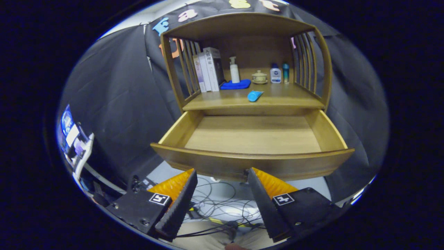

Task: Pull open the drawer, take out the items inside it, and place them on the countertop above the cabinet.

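The curved front panel hides the near strip of floor inside the pulled-out, light-brown wooden drawer (252,133). The visible floor is bare. A blue plastic tube (255,95) lies on the wooden countertop (295,99) above. The gripper (222,173) hangs released, fingers apart, just before the drawer front, grasping nothing.

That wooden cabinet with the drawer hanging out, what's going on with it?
A person is working a hand-held gripper at the cabinet. Its fingers are open and hold nothing, just below the front of the drawer, which is pulled out and looks empty. A blue tube lies on the countertop above, near books, a pump bottle and a blue cloth.
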`<state>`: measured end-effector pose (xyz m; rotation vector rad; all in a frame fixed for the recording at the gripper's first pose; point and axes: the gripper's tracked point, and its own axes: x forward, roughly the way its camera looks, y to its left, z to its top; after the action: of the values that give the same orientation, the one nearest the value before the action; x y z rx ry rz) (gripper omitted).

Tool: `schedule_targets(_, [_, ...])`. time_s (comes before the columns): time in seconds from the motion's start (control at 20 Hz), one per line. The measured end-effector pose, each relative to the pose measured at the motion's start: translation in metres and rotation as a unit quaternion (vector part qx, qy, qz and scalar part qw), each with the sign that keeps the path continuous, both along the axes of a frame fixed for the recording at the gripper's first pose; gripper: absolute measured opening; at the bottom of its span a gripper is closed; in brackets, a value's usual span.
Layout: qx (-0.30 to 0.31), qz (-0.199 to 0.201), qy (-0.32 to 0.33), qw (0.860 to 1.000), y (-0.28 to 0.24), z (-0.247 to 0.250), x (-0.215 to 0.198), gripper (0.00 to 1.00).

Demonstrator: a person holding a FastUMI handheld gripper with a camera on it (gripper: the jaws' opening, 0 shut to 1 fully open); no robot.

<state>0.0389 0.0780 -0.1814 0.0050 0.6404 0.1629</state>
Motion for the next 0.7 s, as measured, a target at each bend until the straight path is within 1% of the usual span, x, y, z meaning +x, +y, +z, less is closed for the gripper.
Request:
schedule_targets(0.1, [-0.017,-0.010,-0.006,1.000,-0.005,-0.021,-0.002,0.93])
schedule_targets(0.4, [-0.024,-0.047,-0.035,0.998,-0.019,-0.063,0.015,0.94])
schedule_targets(0.7, [-0.020,-0.067,-0.050,0.996,-0.024,-0.073,0.040,0.94])
